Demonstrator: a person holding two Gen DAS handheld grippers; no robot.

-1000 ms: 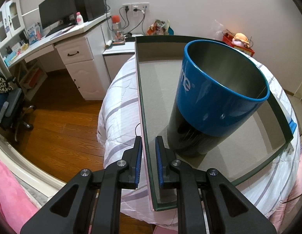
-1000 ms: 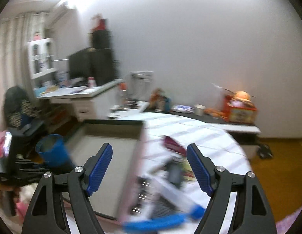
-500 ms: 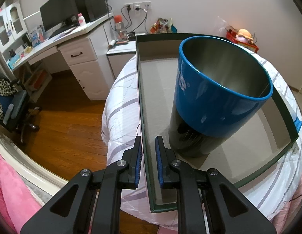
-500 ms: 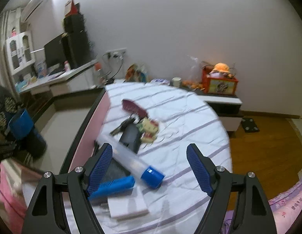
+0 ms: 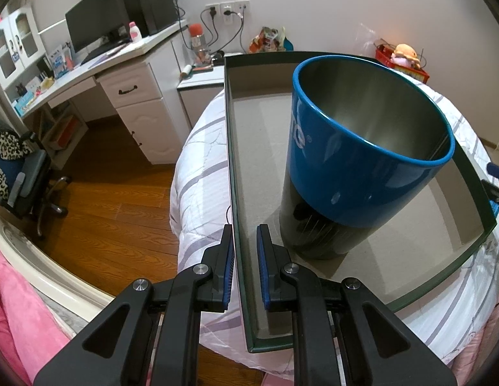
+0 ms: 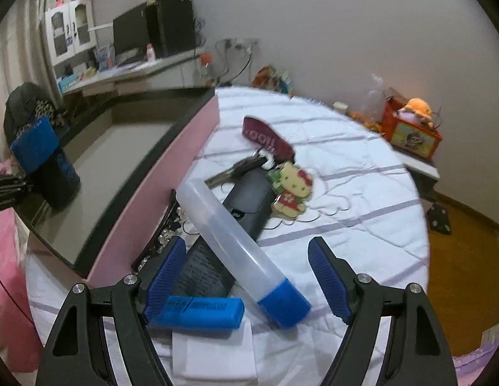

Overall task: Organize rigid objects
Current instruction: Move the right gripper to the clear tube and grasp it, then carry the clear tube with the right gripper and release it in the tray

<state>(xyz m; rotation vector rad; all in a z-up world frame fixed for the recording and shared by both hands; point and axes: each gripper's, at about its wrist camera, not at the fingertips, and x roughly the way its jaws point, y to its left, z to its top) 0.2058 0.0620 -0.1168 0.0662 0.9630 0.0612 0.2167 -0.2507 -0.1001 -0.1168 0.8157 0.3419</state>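
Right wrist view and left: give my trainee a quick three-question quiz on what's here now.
1. True or false: the left gripper is clamped on the wall of the box.
2. Where does the blue cup stand: A on the quilt, B inside the box, C on the desk?
3. Which item lies between the open right gripper fingers?

Key: 1 true. 2 B. 3 The clear tube with a blue cap.

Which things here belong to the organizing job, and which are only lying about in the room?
Part of the job:
box, pinched at its wall by the left gripper
blue cup standing inside it
clear tube, under the open right gripper
blue case
keys

Lying about:
monitor
office chair
red basket
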